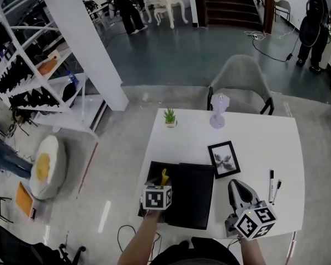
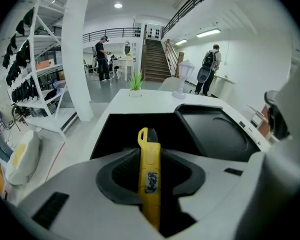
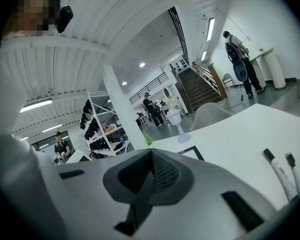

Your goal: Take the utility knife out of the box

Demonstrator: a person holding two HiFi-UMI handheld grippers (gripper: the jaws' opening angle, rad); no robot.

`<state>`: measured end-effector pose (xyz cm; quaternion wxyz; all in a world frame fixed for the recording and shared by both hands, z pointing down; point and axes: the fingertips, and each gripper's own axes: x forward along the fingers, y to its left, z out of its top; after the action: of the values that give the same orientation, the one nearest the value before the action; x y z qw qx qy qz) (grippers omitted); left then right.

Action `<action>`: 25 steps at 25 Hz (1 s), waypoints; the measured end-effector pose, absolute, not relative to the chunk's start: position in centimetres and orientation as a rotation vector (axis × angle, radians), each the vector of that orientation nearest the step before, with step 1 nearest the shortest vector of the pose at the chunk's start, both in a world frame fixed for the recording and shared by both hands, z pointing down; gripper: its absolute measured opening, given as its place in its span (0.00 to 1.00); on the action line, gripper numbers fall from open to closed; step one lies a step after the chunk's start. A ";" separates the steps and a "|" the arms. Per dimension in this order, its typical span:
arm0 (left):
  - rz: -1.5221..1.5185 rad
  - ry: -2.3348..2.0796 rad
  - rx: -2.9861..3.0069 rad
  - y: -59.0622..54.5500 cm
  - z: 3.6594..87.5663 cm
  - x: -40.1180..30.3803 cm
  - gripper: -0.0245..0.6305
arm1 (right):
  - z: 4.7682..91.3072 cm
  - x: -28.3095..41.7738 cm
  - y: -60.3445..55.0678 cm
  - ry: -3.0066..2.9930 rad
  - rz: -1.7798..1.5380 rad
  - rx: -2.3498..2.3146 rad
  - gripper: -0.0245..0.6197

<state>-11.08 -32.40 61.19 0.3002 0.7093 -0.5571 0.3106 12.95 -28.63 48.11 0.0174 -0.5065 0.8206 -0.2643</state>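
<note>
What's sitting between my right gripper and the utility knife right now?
The black lid, lying flat beside the box. The head view shows it between the right gripper and the utility knife, which the left gripper grips.

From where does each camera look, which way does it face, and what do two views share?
Head view: on the person's head, steeply down at the white table; forearms, left tool and right tool show.
Left gripper view: on the left tool, along its jaws, shut on the yellow utility knife; black box beyond.
Right gripper view: on the right tool, along its shut jaws, towards the stairs.
Shared: both gripper views show the small plant.
</note>
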 end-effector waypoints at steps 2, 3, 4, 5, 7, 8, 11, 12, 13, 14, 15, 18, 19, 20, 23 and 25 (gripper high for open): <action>0.804 -1.491 1.904 -32.4 60.3 -11.0 0.23 | 47.9 12.8 -28.3 2.552 -0.818 -1.569 0.04; 0.793 -1.498 1.915 -32.4 59.9 -10.9 0.23 | 47.8 12.7 -28.2 2.553 -0.816 -1.566 0.04; 0.782 -1.507 1.925 -32.4 59.4 -10.9 0.23 | 47.7 12.6 -28.0 2.554 -0.813 -1.563 0.04; 0.772 -1.516 1.937 -32.4 58.9 -10.9 0.23 | 47.6 12.4 -27.9 2.555 -0.809 -1.561 0.04; 0.751 -1.532 1.961 -32.3 58.0 -10.8 0.23 | 47.3 12.2 -27.6 2.559 -0.799 -1.554 0.04; 0.742 -1.538 1.974 -32.3 57.5 -10.7 0.23 | 47.1 12.1 -27.5 2.560 -0.792 -1.550 0.04; 0.731 -1.553 2.011 -32.0 56.4 -10.6 0.23 | 46.8 11.7 -27.2 2.563 -0.774 -1.536 0.04; 0.726 -1.556 2.019 -31.9 56.1 -10.6 0.23 | 46.7 11.6 -27.0 2.567 -0.769 -1.532 0.04; 0.717 -1.559 2.024 -31.7 55.8 -10.6 0.23 | 46.6 11.3 -26.9 2.571 -0.765 -1.529 0.04; 0.706 -1.562 2.029 -31.6 55.5 -10.6 0.23 | 46.5 11.1 -26.7 2.575 -0.761 -1.526 0.04; 0.694 -1.564 2.034 -31.5 55.2 -10.6 0.23 | 46.4 10.9 -26.6 2.580 -0.757 -1.522 0.04; 0.659 -1.571 2.057 -31.2 54.0 -10.7 0.23 | 45.9 10.3 -26.3 2.592 -0.741 -1.511 0.04; 0.646 -1.573 2.065 -31.2 53.6 -10.6 0.23 | 45.7 10.2 -26.2 2.596 -0.734 -1.508 0.04; 0.633 -1.574 2.075 -31.1 53.2 -10.6 0.23 | 45.6 10.0 -26.2 2.601 -0.729 -1.505 0.04; 0.591 -1.583 2.105 -30.9 52.1 -10.4 0.23 | 45.4 9.6 -26.0 2.612 -0.716 -1.498 0.04; 0.562 -1.594 2.124 -30.9 51.2 -10.5 0.23 | 45.2 9.3 -25.9 2.619 -0.706 -1.494 0.04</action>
<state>-10.52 -30.90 51.21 0.2120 0.7647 -0.5739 0.2023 9.26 -25.93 45.23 0.0225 -0.4823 0.8456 -0.2278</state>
